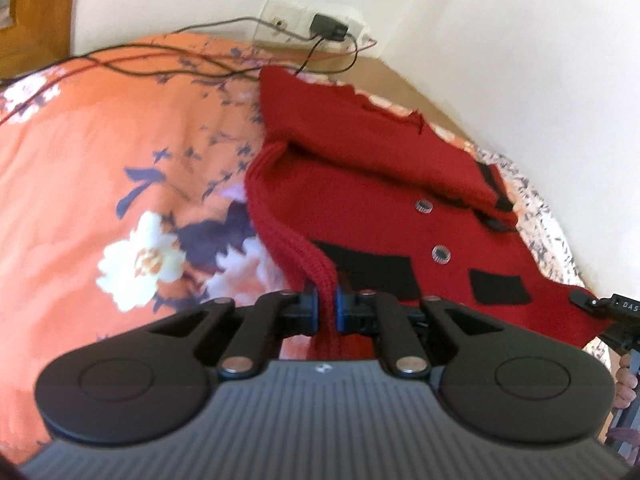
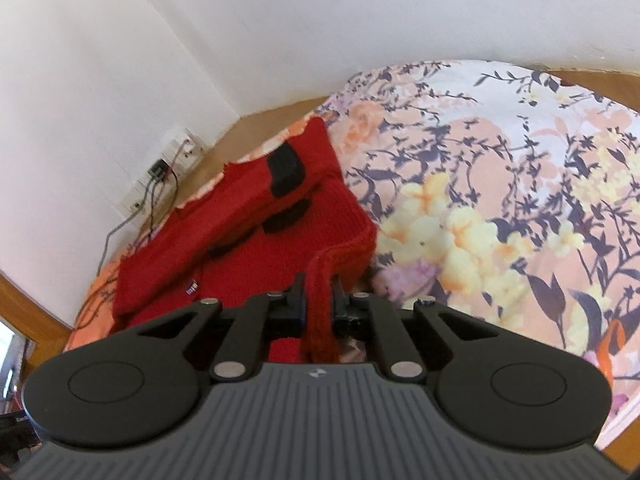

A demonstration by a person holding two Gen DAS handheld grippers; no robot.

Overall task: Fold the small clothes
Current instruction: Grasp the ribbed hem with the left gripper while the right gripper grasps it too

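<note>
A small red knitted cardigan (image 1: pixel 384 208) with black patches and two buttons lies on a floral bedsheet (image 1: pixel 100 168), one sleeve folded across its front. My left gripper (image 1: pixel 327 304) is shut on the ribbed hem at the cardigan's left corner. The right gripper's tip (image 1: pixel 592 304) shows at the far right, at the other corner. In the right wrist view the cardigan (image 2: pixel 256 240) stretches away to the left, and my right gripper (image 2: pixel 318 304) is shut on its ribbed red edge, lifted a little off the sheet.
Black cables (image 1: pixel 132 64) trail over the sheet from a charger (image 1: pixel 330 28) plugged into a wall socket behind the cardigan. White walls meet at the corner beyond. A wooden bed frame (image 2: pixel 276 112) rims the mattress. Open floral sheet (image 2: pixel 500 200) spreads to the right.
</note>
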